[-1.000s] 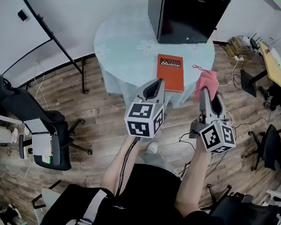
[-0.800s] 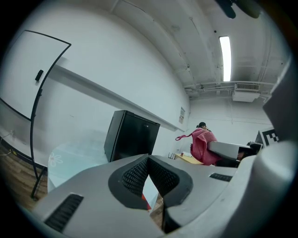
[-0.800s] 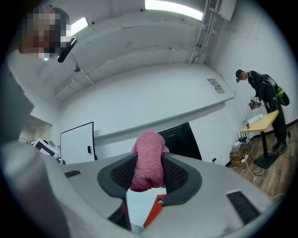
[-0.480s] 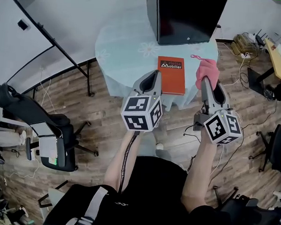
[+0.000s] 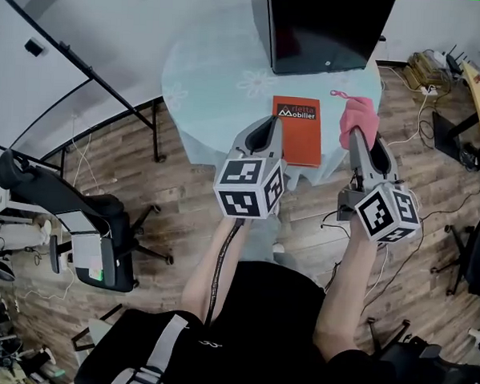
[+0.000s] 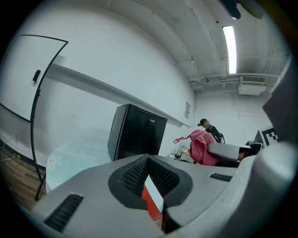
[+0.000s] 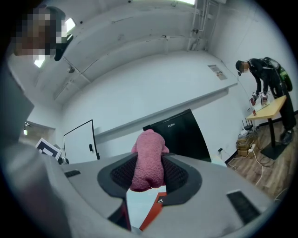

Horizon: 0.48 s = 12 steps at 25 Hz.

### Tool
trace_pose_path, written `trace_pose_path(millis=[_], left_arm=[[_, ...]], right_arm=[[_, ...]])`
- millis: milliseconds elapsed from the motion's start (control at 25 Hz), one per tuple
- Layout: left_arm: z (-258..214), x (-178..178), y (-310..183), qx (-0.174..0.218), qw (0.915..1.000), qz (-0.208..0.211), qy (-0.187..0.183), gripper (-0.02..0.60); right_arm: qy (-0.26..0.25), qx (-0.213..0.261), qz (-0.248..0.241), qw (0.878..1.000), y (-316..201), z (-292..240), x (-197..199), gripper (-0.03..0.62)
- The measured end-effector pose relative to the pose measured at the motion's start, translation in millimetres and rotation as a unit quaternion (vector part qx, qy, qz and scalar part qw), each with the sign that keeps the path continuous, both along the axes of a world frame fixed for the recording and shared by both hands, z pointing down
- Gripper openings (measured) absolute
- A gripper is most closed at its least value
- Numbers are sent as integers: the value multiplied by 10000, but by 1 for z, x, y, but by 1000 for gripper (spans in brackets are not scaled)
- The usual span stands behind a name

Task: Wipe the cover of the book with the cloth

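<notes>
Both grippers have edged a touch nearer the round table [image 5: 205, 89] over the last second, and the pink cloth [image 5: 358, 121] has stayed in the right one.

From the head view, the orange book [image 5: 298, 132] lies flat near the table's front edge, before a black cabinet [image 5: 325, 27]. The left gripper [image 5: 269, 123] hangs just beside the book's near left corner. The right gripper [image 5: 358, 136] is over the table's right edge, the cloth bunched at its tip, apart from the book.

The left gripper view shows its jaws meeting at the tips with nothing between them; a strip of the book [image 6: 151, 204] shows through the gap below.

The right gripper view shows its jaws clamped on the cloth [image 7: 148, 160], which stands up as a fat roll between the pads, the book [image 7: 153, 210] underneath.
</notes>
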<state>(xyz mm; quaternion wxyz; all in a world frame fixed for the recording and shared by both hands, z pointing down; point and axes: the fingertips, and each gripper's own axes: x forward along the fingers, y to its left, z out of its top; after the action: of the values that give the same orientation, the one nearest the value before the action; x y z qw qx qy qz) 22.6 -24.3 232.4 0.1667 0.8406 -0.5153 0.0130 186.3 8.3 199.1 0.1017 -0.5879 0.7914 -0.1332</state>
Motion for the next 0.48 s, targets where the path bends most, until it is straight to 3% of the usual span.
trace_pose_path(millis=[480], left_arm=[[71, 8, -58, -821, 9966, 14, -104, 13]], right_arm=[[-82, -844, -135, 9963, -70, 70, -6, 153]])
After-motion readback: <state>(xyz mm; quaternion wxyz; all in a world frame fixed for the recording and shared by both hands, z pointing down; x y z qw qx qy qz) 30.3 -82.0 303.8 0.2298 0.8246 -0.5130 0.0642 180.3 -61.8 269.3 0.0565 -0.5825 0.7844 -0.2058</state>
